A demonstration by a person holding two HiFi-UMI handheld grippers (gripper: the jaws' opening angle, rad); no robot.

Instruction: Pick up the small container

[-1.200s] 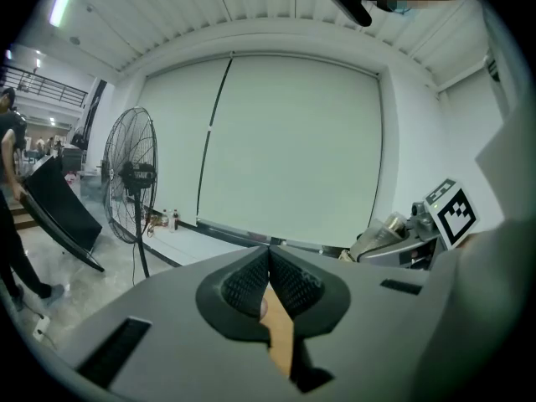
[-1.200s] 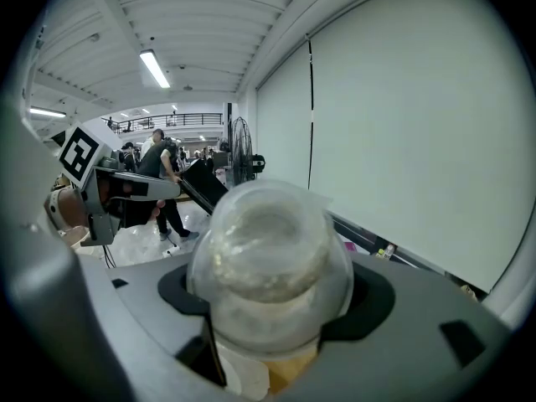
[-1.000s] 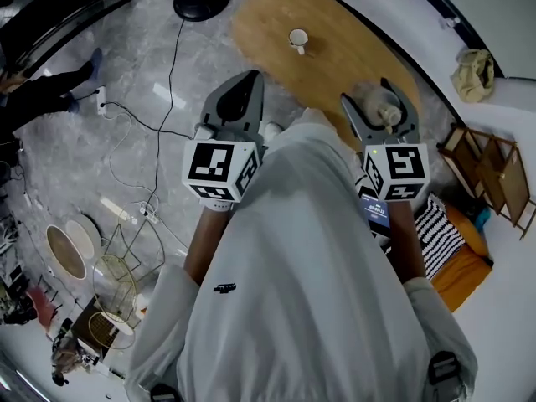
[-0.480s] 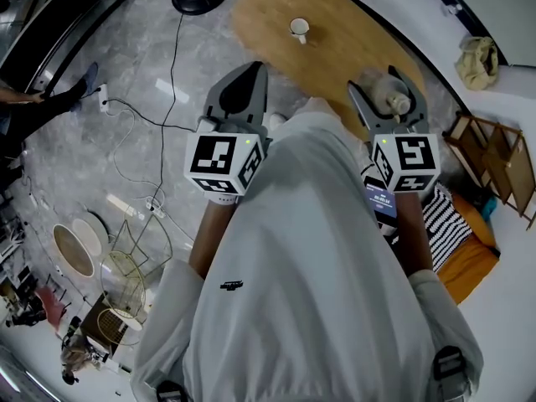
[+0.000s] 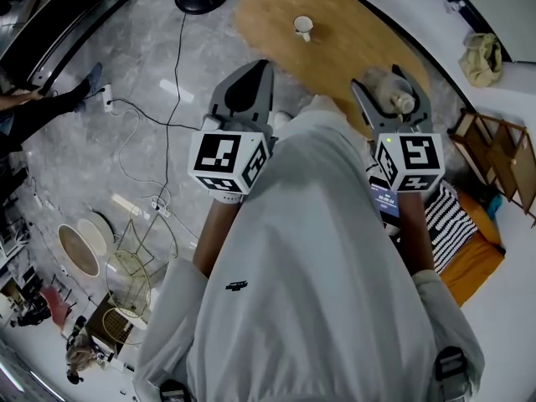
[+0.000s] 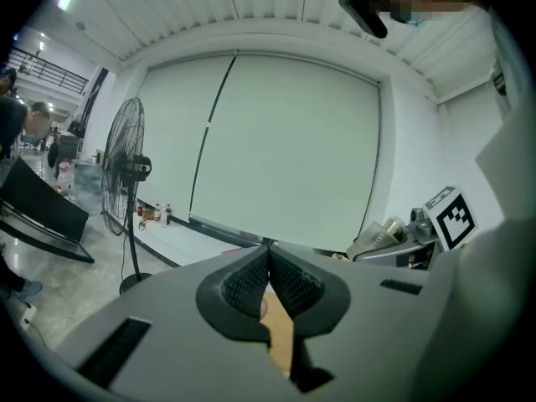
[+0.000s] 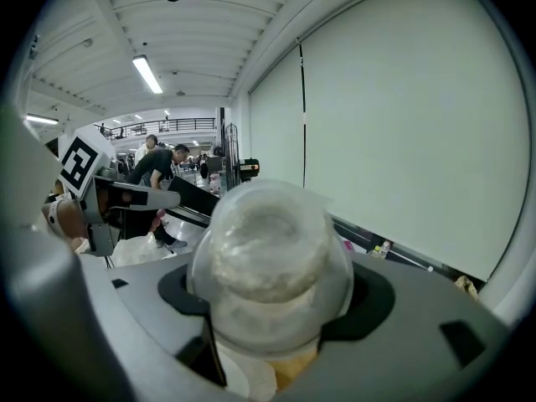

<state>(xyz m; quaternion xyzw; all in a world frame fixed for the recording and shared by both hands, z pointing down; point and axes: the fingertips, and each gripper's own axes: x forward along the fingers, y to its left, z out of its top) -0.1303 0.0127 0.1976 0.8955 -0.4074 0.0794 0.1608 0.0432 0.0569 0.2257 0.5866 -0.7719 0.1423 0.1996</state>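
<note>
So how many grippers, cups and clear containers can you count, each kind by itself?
Grippers: 2 (left gripper, right gripper)
White cup: 1
Clear container: 1, held in the right gripper
Total: 4

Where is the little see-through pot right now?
The small clear plastic container is clamped in the right gripper, on the head view's right, held over the near edge of the oval wooden table.
</note>
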